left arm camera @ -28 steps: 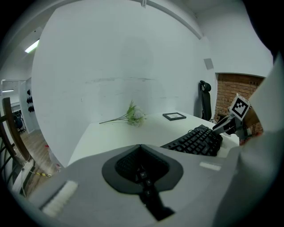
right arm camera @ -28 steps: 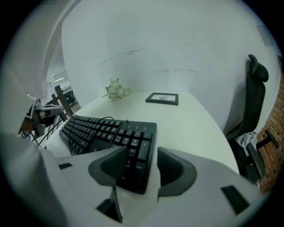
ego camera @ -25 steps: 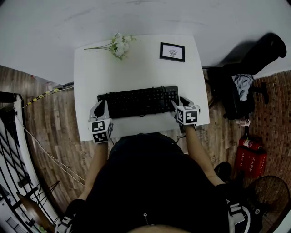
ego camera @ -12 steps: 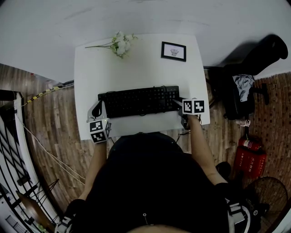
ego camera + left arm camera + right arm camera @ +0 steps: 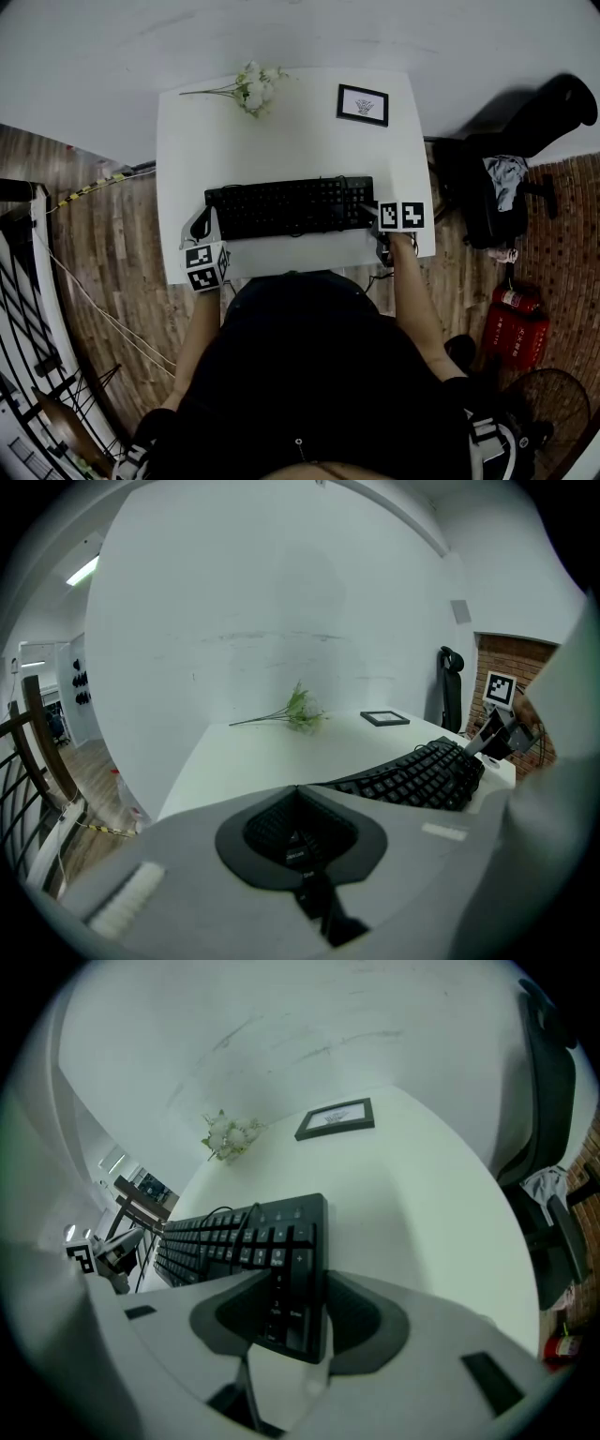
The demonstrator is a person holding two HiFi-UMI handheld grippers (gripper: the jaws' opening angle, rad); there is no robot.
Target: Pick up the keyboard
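Over the last second the right gripper (image 5: 373, 214) has swung in and up along the keyboard (image 5: 291, 208), turning so that its marker cube now shows two faces to the head view. The left gripper (image 5: 205, 225) has barely shifted at the other end. The keyboard itself lies where it lay, across the middle of the white worktop (image 5: 281, 141), well apart from the flowers (image 5: 251, 89) and the picture frame (image 5: 363, 105) at the back.

Both ends now appear to be held. In the left gripper view the jaws of the left gripper (image 5: 298, 832) are drawn close together over the keyboard's (image 5: 412, 775) left-end keys. In the right gripper view the jaws of the right gripper (image 5: 291, 1321) are closed against the number-pad end of the keyboard (image 5: 234, 1237). With a grip at each end, the lift looks ready to begin.

Whether the keyboard has left the worktop cannot be told: its underside shows in no view. In the head view the right cube covers most of that gripper's jaws, and the person's body hides the worktop's near edge. A cable (image 5: 217, 1227) crosses the keys, and where it runs beyond them is not visible; it could drag on a lift.
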